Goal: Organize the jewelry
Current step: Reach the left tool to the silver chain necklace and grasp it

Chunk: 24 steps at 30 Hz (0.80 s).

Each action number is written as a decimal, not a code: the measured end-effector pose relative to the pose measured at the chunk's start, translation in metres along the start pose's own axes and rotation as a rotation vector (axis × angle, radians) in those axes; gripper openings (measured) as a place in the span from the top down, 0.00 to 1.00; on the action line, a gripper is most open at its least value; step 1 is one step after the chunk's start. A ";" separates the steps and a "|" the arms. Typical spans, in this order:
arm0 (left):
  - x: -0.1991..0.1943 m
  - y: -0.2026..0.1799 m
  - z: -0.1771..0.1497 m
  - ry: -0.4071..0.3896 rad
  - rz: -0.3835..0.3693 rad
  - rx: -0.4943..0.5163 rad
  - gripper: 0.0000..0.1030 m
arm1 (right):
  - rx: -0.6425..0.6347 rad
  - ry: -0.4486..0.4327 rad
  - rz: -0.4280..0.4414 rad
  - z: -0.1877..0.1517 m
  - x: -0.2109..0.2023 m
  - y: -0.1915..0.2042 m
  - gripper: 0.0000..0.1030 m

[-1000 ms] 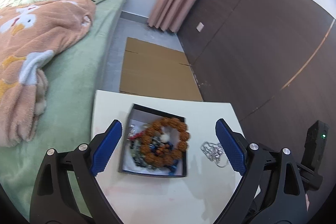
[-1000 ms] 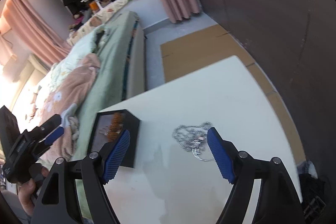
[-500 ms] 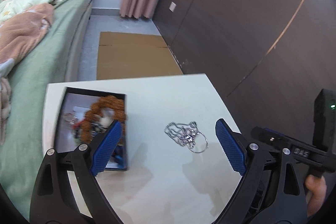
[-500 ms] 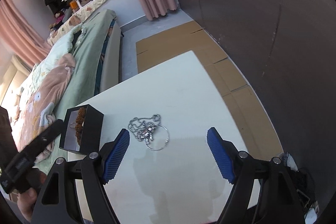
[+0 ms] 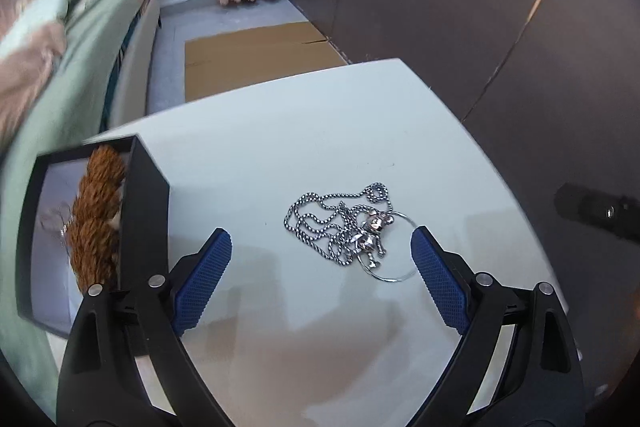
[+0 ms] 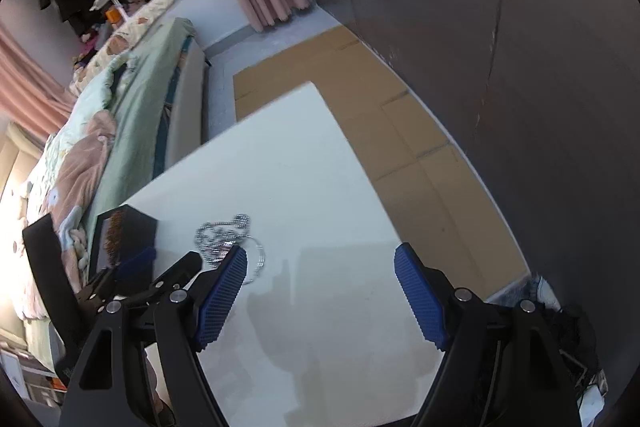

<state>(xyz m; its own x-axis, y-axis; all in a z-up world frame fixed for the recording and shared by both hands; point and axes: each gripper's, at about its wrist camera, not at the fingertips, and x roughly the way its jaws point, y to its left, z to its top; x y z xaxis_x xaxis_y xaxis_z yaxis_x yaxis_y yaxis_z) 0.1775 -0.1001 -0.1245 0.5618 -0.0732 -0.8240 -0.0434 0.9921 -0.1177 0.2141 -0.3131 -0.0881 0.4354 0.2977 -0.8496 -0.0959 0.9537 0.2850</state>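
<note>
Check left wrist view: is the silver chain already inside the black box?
No. The chain lies bunched on the white table, apart from the black box, between the open left tool's fingers.
</note>
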 end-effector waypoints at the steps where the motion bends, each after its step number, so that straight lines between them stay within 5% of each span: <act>1: 0.003 -0.003 0.000 0.001 0.001 0.014 0.11 | 0.006 0.010 -0.011 0.001 0.004 -0.004 0.27; 4: 0.011 -0.006 0.002 0.019 -0.044 -0.010 0.11 | 0.007 0.015 -0.038 0.004 0.008 -0.011 0.27; 17: 0.038 -0.016 0.006 0.028 -0.009 0.042 0.13 | -0.011 -0.004 -0.040 0.013 0.008 -0.004 0.26; 19: 0.038 -0.018 0.007 0.017 0.013 0.051 0.21 | -0.017 -0.003 -0.045 0.013 0.009 -0.002 0.26; 22: 0.035 -0.013 0.010 0.013 0.025 0.047 0.53 | -0.023 -0.002 -0.048 0.014 0.010 0.001 0.26; 23: 0.033 -0.010 0.011 0.018 0.008 0.037 0.75 | -0.025 -0.002 -0.050 0.014 0.010 0.003 0.26; 24: 0.032 -0.007 0.012 0.026 -0.013 0.024 0.81 | -0.027 -0.002 -0.051 0.014 0.011 0.004 0.26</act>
<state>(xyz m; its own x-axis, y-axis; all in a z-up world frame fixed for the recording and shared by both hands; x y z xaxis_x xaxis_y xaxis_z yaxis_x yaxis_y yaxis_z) 0.2056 -0.1079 -0.1430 0.5408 -0.0886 -0.8365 -0.0159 0.9932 -0.1155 0.2304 -0.3069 -0.0900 0.4420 0.2484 -0.8619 -0.0977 0.9685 0.2290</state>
